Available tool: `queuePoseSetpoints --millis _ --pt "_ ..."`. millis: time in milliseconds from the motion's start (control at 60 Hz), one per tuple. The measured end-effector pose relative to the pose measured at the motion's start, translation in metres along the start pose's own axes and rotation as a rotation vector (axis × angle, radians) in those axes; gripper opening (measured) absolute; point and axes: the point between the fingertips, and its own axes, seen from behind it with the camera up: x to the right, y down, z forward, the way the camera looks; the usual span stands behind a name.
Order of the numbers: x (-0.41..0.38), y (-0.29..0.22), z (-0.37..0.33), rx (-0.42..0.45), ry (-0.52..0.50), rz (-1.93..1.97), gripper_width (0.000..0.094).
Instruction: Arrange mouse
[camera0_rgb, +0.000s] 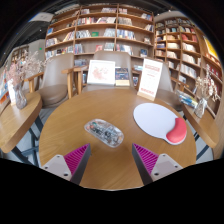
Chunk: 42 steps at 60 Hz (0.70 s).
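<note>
A translucent, clear-shelled computer mouse (104, 131) is lying on the round wooden table (60, 125), just ahead of the gripper (110, 160) and between the lines of its two fingers, untouched. The fingers are standing wide apart, holding nothing. A round white mouse pad with a pink wrist rest (160, 122) is waiting off to the right, apart from the mouse; likely the destination. Pick-up not yet begun. Nothing is blocking the path; bookshelves (100, 30) are standing beyond.

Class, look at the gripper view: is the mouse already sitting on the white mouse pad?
No. The mouse lies on the bare wooden table, apart from the white mouse pad, just ahead of the open gripper.
</note>
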Motion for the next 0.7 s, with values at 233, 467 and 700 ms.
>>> queuePoseSetpoints --millis 233,467,700 --pt "-0.001 -0.026 0.038 -0.025 -0.012 0.015 0.0852" --pt "-0.002 -0.042 0.068 -0.041 -0.034 0.050 0.0854" --pt "-0.006 -0.047 0.075 -0.043 -0.038 0.048 0.0801"
